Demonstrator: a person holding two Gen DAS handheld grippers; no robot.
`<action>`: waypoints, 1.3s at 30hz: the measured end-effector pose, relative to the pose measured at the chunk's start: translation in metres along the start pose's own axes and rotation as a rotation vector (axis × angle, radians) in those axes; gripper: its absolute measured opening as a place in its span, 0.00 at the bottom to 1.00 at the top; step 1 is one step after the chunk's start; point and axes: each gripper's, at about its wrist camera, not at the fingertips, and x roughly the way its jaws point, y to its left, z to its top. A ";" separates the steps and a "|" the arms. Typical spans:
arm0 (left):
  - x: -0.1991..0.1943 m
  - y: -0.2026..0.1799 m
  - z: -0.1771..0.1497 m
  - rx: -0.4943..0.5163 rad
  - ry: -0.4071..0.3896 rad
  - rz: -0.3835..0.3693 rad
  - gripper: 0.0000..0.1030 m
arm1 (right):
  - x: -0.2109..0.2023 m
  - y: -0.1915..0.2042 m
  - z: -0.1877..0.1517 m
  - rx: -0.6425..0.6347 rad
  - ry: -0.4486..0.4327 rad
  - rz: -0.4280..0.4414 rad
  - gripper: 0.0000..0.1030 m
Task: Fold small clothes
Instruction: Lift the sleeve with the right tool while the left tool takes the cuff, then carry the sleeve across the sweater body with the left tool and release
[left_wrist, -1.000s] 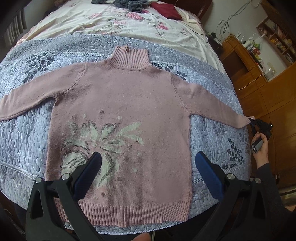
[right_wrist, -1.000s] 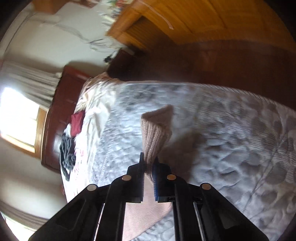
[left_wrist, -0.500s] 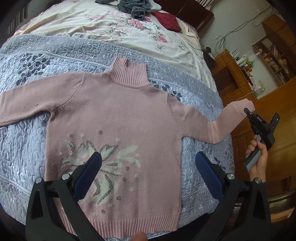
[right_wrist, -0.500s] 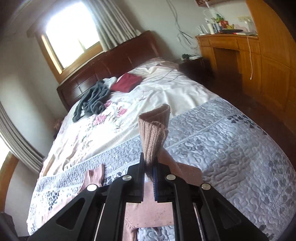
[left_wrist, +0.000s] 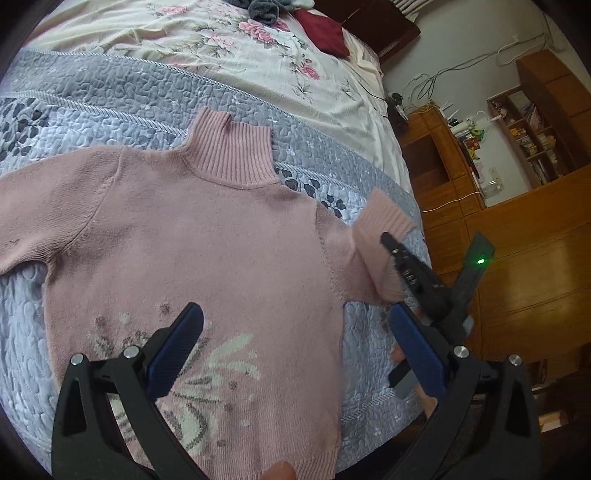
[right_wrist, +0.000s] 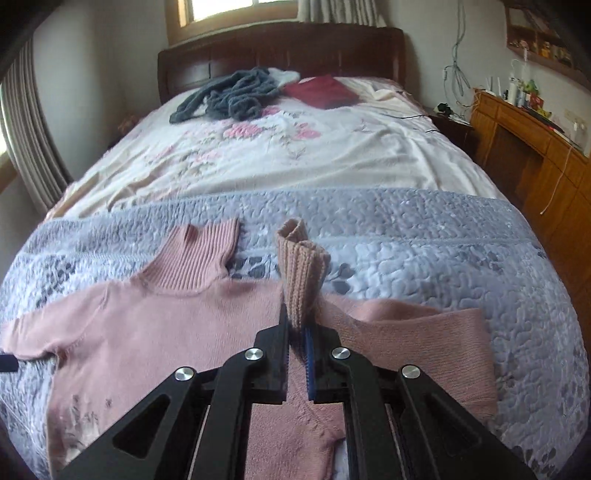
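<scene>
Right claw (right_wrist: 297, 332) clamped on ribbed cuff (right_wrist: 301, 273) of pink sweater (left_wrist: 192, 251), sleeve lifted, doubled back toward chest. Left claw (left_wrist: 291, 332) spread wide, empty, above floral hem area. Sweater flat on grey quilt (left_wrist: 110, 96) at bed foot, collar (left_wrist: 231, 147) toward headboard, long axis hem to collar. Knit likely soft, light, limp, stretchy: best gripped at ribbed cuff, hem or shoulder seam.

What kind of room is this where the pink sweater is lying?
It looks like a bedroom in someone's home. There is a big bed with a dark wooden headboard, a floral bedsheet with a grey quilted bedspread over it, and a window with curtains behind it.
</scene>
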 end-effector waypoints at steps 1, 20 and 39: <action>0.007 0.002 0.003 -0.006 0.005 -0.017 0.97 | 0.010 0.012 -0.009 -0.031 0.018 -0.008 0.06; 0.231 0.029 0.040 -0.221 0.330 -0.189 0.97 | -0.025 0.006 -0.123 0.014 0.153 0.103 0.32; 0.142 -0.034 0.094 0.075 0.238 -0.059 0.05 | -0.099 0.025 -0.135 0.129 0.097 0.217 0.36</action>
